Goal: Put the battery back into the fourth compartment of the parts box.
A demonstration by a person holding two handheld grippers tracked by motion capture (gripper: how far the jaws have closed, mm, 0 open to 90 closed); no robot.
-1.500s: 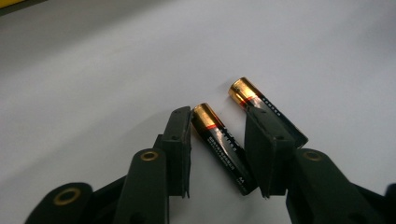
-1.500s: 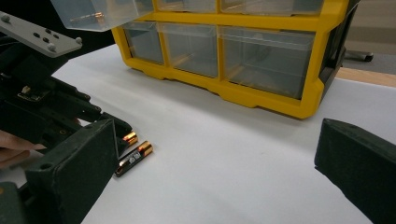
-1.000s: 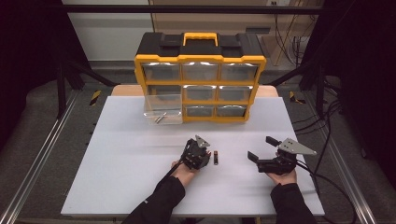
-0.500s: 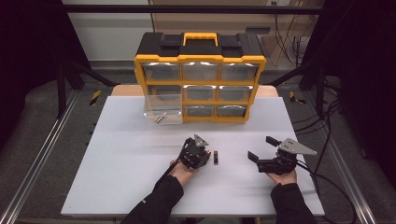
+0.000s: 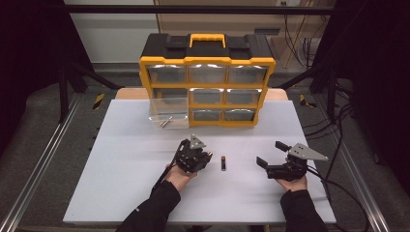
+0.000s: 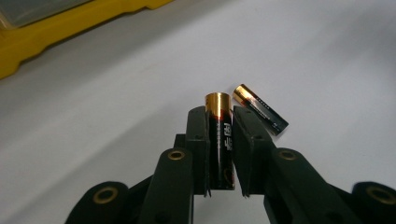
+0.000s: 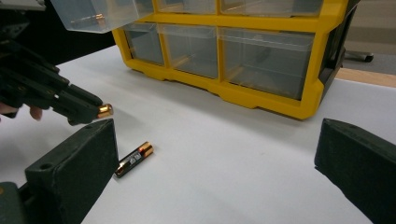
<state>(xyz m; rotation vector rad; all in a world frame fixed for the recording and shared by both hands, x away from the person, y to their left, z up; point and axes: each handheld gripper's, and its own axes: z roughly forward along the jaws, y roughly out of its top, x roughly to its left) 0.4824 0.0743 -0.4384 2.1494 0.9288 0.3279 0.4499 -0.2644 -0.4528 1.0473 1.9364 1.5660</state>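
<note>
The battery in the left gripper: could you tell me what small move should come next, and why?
Probably carry it to the pulled-out clear drawer and release it there: the left gripper clamps one battery, and the drawer stands open with small items inside.

A person's two hands hold black grippers over a white table. The left gripper sits just beside a small battery lying on the tabletop; the right gripper, jaws spread, rests well apart. Behind stands a yellow drawer organizer, one clear drawer pulled out.
</note>
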